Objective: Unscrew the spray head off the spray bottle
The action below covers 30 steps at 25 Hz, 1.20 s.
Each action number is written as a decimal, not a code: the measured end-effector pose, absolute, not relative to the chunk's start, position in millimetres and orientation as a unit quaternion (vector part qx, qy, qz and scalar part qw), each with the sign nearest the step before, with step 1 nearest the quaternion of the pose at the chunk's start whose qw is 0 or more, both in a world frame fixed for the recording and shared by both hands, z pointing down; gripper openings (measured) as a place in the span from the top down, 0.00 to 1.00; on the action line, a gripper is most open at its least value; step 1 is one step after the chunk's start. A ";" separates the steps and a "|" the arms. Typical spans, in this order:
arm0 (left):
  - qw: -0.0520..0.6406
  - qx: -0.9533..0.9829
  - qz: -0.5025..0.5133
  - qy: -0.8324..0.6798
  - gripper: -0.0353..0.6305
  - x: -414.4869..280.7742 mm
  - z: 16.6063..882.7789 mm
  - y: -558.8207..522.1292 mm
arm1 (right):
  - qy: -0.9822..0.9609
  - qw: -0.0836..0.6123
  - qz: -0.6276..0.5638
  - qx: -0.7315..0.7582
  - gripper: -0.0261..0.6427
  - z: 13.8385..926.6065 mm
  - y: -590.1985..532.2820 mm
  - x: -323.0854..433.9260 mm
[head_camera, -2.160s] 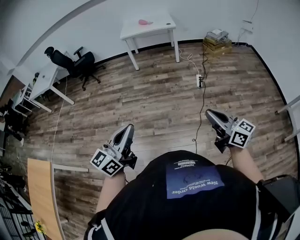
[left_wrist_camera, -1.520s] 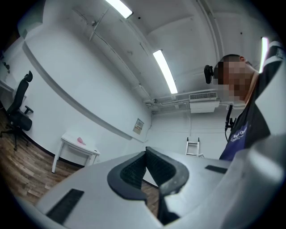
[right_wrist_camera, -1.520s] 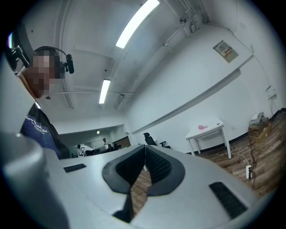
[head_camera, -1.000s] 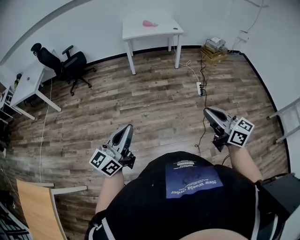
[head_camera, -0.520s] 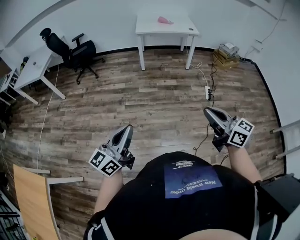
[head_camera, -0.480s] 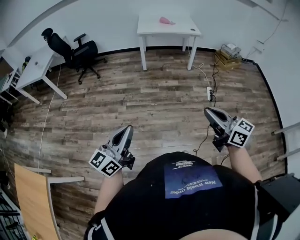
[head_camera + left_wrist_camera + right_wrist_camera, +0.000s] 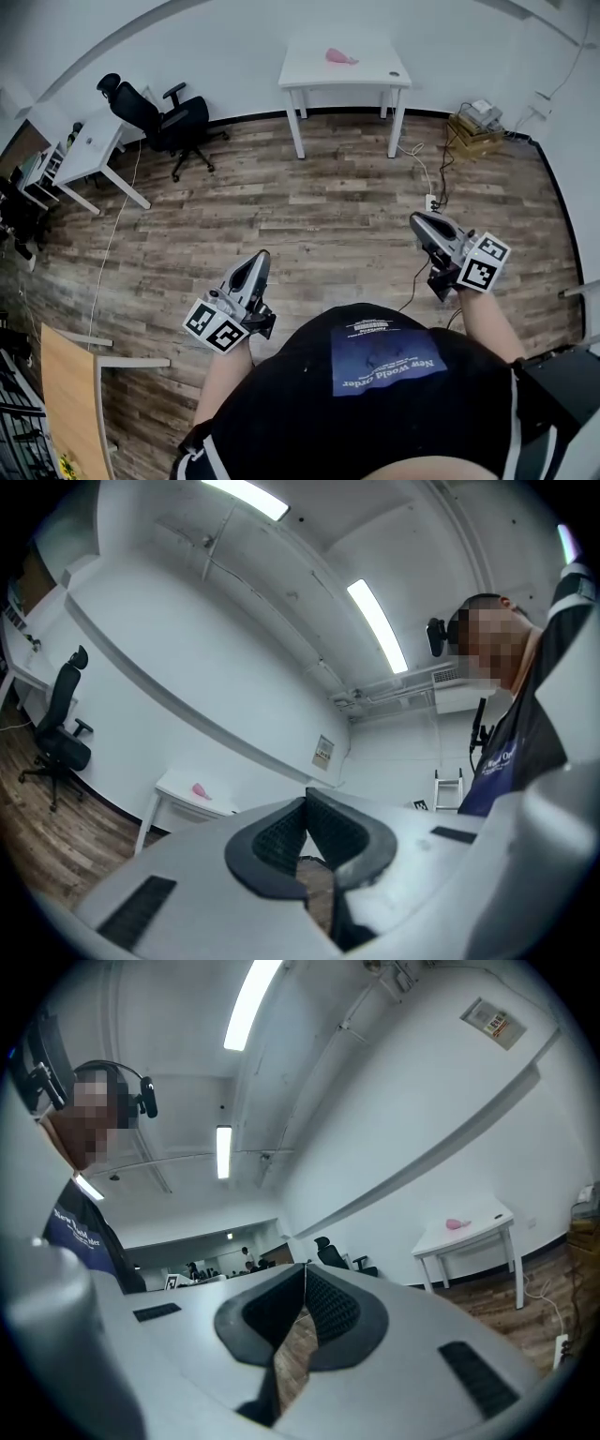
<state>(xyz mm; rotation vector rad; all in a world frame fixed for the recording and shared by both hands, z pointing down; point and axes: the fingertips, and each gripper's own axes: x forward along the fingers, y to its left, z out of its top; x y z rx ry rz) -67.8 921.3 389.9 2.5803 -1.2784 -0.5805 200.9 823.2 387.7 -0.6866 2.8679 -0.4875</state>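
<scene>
No spray bottle can be made out. A small pink thing (image 7: 341, 56) lies on a white table (image 7: 319, 67) by the far wall, too small to identify. It also shows in the left gripper view as the pink thing (image 7: 199, 789) and in the right gripper view as the pink thing (image 7: 457, 1224). My left gripper (image 7: 260, 253) is held in front of the person's waist, jaws shut and empty (image 7: 306, 801). My right gripper (image 7: 417, 217) is held at the right, also shut on nothing (image 7: 306, 1269). Both point out over the wooden floor, far from the table.
A black office chair (image 7: 155, 112) and a white desk (image 7: 89, 150) stand at the left. A power strip (image 7: 430, 201) with trailing cable lies on the floor near my right gripper. Boxes (image 7: 480, 117) sit in the far right corner. A wooden tabletop (image 7: 70, 394) juts in at lower left.
The head view has swung, so the white table and chair have slid to the right and nearer. Both grippers keep the same pose, shut and empty.
</scene>
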 end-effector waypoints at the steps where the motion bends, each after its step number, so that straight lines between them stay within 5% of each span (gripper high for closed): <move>1: 0.102 0.876 -0.195 -0.429 0.94 -53.1 386.8 912.5 | 0.955 0.078 -0.165 -0.232 0.97 388.3 815.3 215.6; 16: 0.130 0.900 -0.148 -0.388 0.94 55.7 386.6 820.8 | 0.940 0.083 -0.186 -0.275 0.97 419.9 751.5 319.0; 30: 0.111 0.920 -0.164 -0.339 0.94 -39.8 387.0 728.2 | 0.931 0.066 -0.137 -0.331 0.97 395.3 685.7 233.1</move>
